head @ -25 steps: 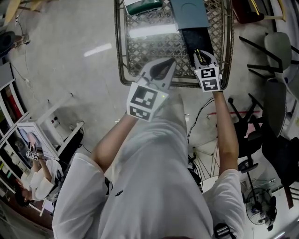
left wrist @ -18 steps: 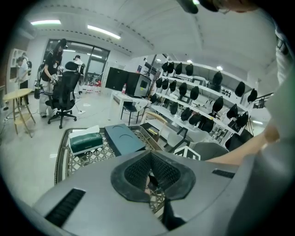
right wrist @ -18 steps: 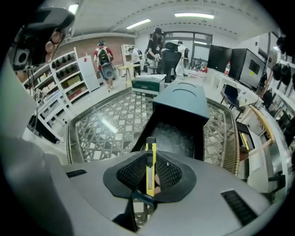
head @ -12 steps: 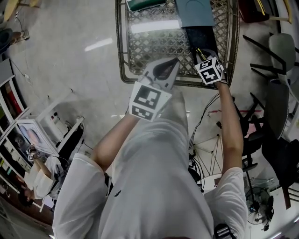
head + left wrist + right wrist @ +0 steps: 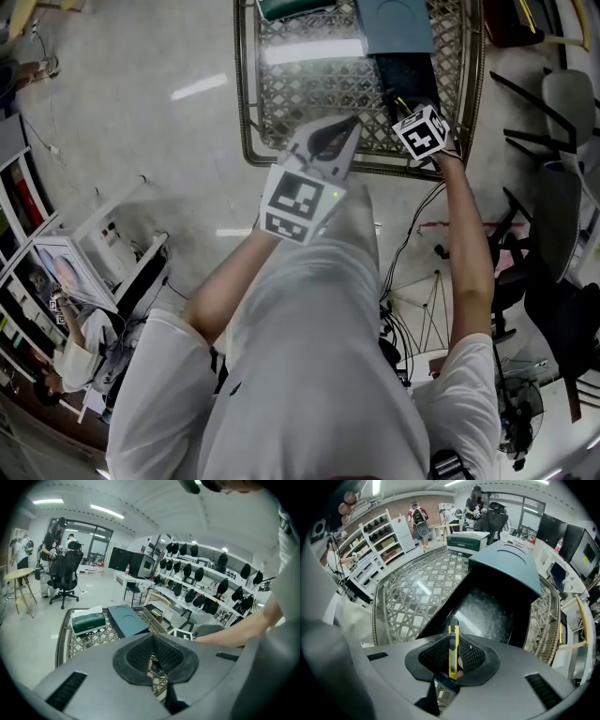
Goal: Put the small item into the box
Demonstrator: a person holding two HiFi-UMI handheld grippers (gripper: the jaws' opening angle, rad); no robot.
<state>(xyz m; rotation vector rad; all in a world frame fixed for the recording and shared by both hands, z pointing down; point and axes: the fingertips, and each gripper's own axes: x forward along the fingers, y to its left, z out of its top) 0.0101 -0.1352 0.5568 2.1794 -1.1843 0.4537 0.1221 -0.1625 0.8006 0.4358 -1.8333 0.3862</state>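
A yellow utility knife (image 5: 453, 648) stands upright between the pads of my right gripper (image 5: 453, 665), which is shut on it. Its tip points at the open dark box (image 5: 483, 613), just beyond the jaws. The box's teal lid (image 5: 506, 564) leans over the far end. In the head view my right gripper (image 5: 399, 103) hangs at the near end of the box (image 5: 401, 73), with the lid (image 5: 394, 23) behind. My left gripper (image 5: 339, 129) is shut with nothing in it, over the table's near edge; its pads (image 5: 152, 663) meet.
The box rests on a glass-topped lattice table with a metal rim (image 5: 246, 141). A green tissue box (image 5: 291, 7) sits at the table's far side (image 5: 88, 622). Office chairs (image 5: 562, 103) stand at the right, and cables (image 5: 412, 225) lie on the floor.
My right gripper has moved slightly up and to the right with the knife, toward the box's near end. The left gripper has barely shifted.
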